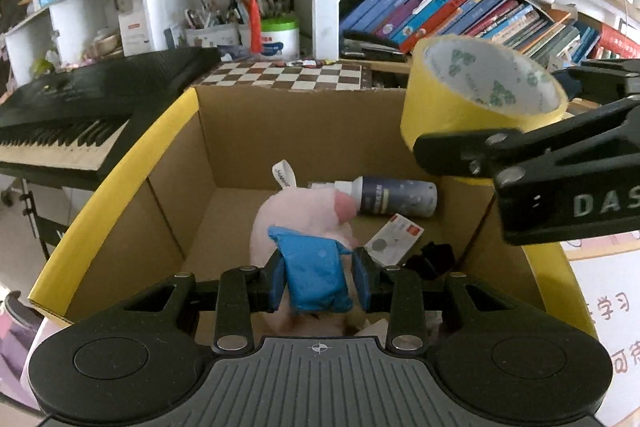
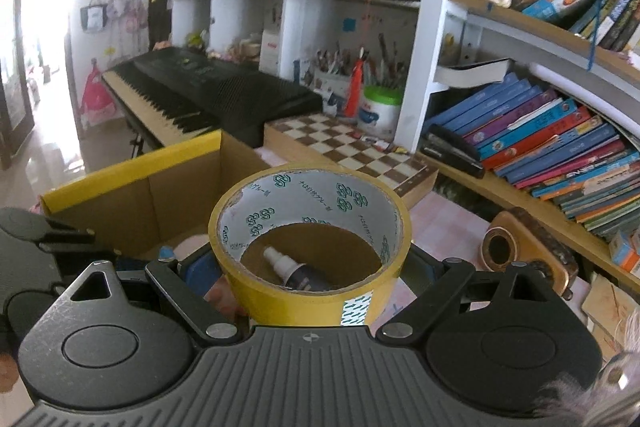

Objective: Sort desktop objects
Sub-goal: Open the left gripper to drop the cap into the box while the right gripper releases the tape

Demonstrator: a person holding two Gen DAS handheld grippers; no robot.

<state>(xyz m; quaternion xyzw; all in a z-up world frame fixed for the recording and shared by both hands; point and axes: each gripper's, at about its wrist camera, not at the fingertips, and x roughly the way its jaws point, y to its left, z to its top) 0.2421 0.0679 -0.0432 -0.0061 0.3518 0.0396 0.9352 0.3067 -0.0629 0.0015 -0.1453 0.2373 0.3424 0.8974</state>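
My left gripper (image 1: 318, 277) is shut on the blue cloth part of a pink plush toy (image 1: 304, 219) and holds it inside an open cardboard box (image 1: 168, 163) with yellow-edged flaps. A dark spray bottle (image 1: 394, 197) and a small card packet (image 1: 394, 239) lie on the box floor. My right gripper (image 2: 316, 267) is shut on a yellow tape roll (image 2: 312, 291) and holds it above the box's right side; the roll also shows in the left wrist view (image 1: 476, 95). Through the roll I see the spray bottle (image 2: 294, 269).
A black keyboard piano (image 1: 76, 107) stands left of the box. A chessboard (image 1: 288, 75) lies behind it. Shelves with slanted books (image 1: 460, 11) and pen holders (image 1: 240, 23) are at the back. A round wooden object (image 2: 520, 247) lies on the desk at the right.
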